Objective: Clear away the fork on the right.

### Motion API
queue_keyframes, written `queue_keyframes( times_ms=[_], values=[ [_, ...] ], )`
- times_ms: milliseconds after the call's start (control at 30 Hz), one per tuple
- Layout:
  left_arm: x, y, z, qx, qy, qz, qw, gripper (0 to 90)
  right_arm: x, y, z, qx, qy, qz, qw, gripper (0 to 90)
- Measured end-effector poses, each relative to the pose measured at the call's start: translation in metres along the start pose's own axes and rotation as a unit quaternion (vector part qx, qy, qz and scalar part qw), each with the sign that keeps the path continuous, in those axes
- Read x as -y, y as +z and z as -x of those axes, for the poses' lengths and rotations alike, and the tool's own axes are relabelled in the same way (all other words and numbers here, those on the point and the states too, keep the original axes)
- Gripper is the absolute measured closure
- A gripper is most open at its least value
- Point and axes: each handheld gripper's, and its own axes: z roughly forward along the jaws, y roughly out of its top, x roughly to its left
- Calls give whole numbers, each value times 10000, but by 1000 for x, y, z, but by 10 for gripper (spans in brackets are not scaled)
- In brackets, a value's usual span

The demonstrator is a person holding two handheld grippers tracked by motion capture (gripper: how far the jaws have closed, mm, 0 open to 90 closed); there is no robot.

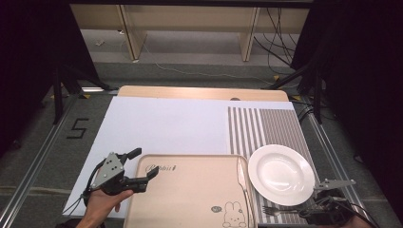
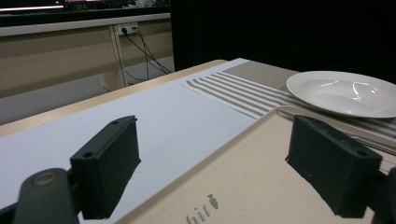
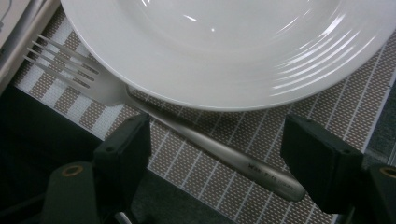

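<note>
Left gripper point(image 1: 142, 170): fingers apart, astride the tray point(image 1: 190, 190) corner, holding nothing. Right gripper point(image 3: 215, 158): fingers apart; we see the fork point(image 3: 187, 135) between them, handle slanting across, tines left beside the plate point(image 3: 224, 46). Right hand nearer.

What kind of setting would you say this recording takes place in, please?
Probably a lab or recording workspace rather than a dining room: the table stands inside a metal rail frame, loose cables trail on the floor behind it, and a staged place setting of tray, plate and fork lies on it.
</note>
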Motion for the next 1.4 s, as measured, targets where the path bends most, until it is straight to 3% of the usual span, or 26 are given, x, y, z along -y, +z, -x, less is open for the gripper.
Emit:
queue_keyframes(
  times_ms=[33, 67, 133, 333, 400, 467, 567, 600, 633, 767, 833, 900, 933, 1000, 1067, 1100, 1133, 1233, 1400],
  values=[
    [0, 0, 0, 4, 6, -6, 10000, 160, 0, 1, 0, -10, -25, -42, 10000, 256],
    [0, 0, 0, 6, 9, -9, 10000, 159, 0, 3, 3, -4, -218, -58, 9997, 257],
    [0, 0, 0, 13, 6, -9, 10000, 160, 0, 4, 0, -71, -71, -156, 9998, 258],
    [0, 1, 0, 40, -3, 24, 10000, 159, -3, 13, -5, -133, -16, -247, 9996, 263],
    [0, 0, 0, 11, 10, -9, 10000, 160, -3, 17, -3, -136, -159, -249, 9995, 265],
    [0, 0, 0, 12, 11, -5, 10000, 159, -5, 18, -6, -169, -14, -375, 9992, 267],
    [0, 0, 0, 16, 14, -15, 10000, 159, -6, 22, -8, -174, -168, -363, 9990, 273],
    [0, 0, 0, 17, 15, -13, 10000, 159, -7, 22, -10, -196, -115, -431, 9988, 274],
    [0, 0, 1, 13, 15, -11, 10000, 159, -8, 24, -8, -218, -304, -352, 9987, 276],
    [0, 0, 0, 10, 19, -12, 10000, 159, -9, 27, -9, -209, -435, -372, 9981, 286],
    [0, 1, 0, 8, 17, -11, 10000, 160, -9, 28, -9, -237, -455, -376, 9980, 295],
    [0, 1, 0, 9, 15, -14, 10000, 159, -8, 28, -12, -240, -308, -473, 9981, 302],
    [0, 1, 0, 33, 1, 18, 10000, 160, -8, 29, -10, -272, -471, -467, 9974, 302],
    [0, 1, 0, 33, 6, 19, 10000, 159, -9, 30, -11, -252, -567, -401, 9973, 322],
    [0, 0, 1, 12, 23, -10, 10000, 159, -8, 27, -13, -209, -466, -572, 9971, 347],
    [0, 0, 1, 9, 25, -6, 10000, 159, -8, 29, -13, -160, -536, -474, 9973, 371],
    [0, 0, 1, 10, 30, -3, 10000, 159, -7, 28, -16, -102, -450, -522, 9976, 385],
    [0, 0, 1, 6, 37, -10, 10000, 160, -7, 27, -20, 71, -626, -648, 9959, 401],
    [0, 1, 1, 23, 9, 3, 10000, 160, -7, 26, -22, 53, -739, -682, 9949, 460]
  ],
)
